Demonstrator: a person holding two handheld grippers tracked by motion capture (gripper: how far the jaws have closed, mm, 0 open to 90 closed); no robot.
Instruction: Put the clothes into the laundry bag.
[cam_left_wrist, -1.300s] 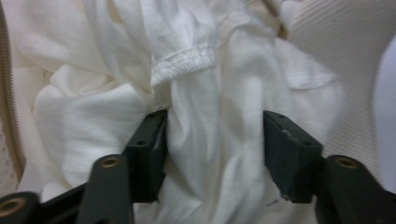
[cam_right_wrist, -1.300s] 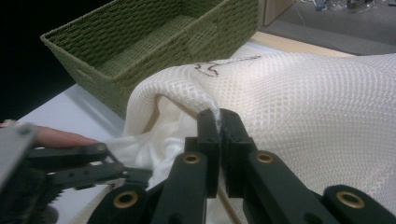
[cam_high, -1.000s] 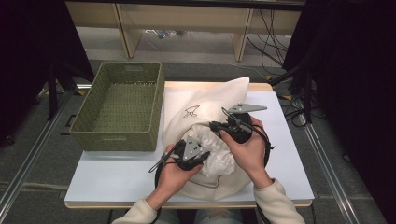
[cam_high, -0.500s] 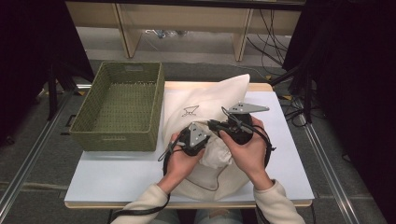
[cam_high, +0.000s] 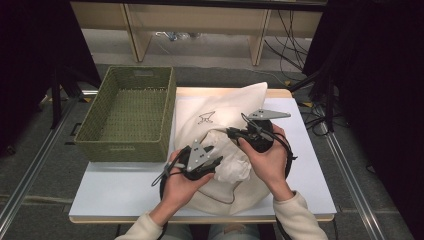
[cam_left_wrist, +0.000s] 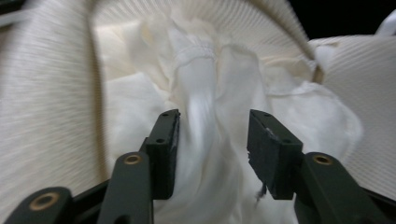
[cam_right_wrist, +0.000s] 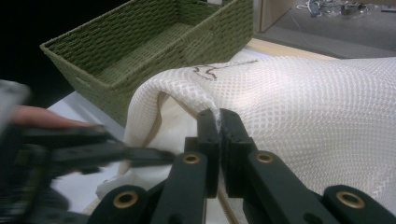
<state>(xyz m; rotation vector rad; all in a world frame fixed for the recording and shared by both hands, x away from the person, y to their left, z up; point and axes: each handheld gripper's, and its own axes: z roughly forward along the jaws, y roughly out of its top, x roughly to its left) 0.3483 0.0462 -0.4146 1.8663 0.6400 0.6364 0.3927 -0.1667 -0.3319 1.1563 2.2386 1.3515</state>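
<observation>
Pinching the rim of one white mesh bag (cam_right_wrist: 299, 107), the right gripper (cam_right_wrist: 218, 122) has its two jaws pressed together on a fold of the netting, seen at lower centre of the right gripper view; in the high view this gripper (cam_high: 233, 133) sits right of centre, held in the person's right hand (cam_high: 270, 162). The bag (cam_high: 220, 115) lies across the middle of the white table (cam_high: 120, 187), its mouth lifted open toward the lower part of the frame (a small dark emblem is printed on its upper face).

The left gripper (cam_left_wrist: 212, 140) has its two jaws standing apart, having just been opening, and a bunch of white cloth (cam_left_wrist: 205, 107) rises between them without either pad visibly pressing on it. That cloth (cam_high: 232, 165) is one crumpled garment, sitting in the bag's mouth at centre of the high view, just right of the left gripper (cam_high: 218, 161) and the left hand (cam_high: 182, 187).

Counted on the table: one mesh bag, one white cloth, one green woven basket (cam_high: 100, 125). The basket stands at upper left of the high view, its right wall just beside the bag; in the right gripper view it (cam_right_wrist: 140, 42) fills the upper left. Two grippers, two hands, two cream sleeves enter from the bottom edge.
</observation>
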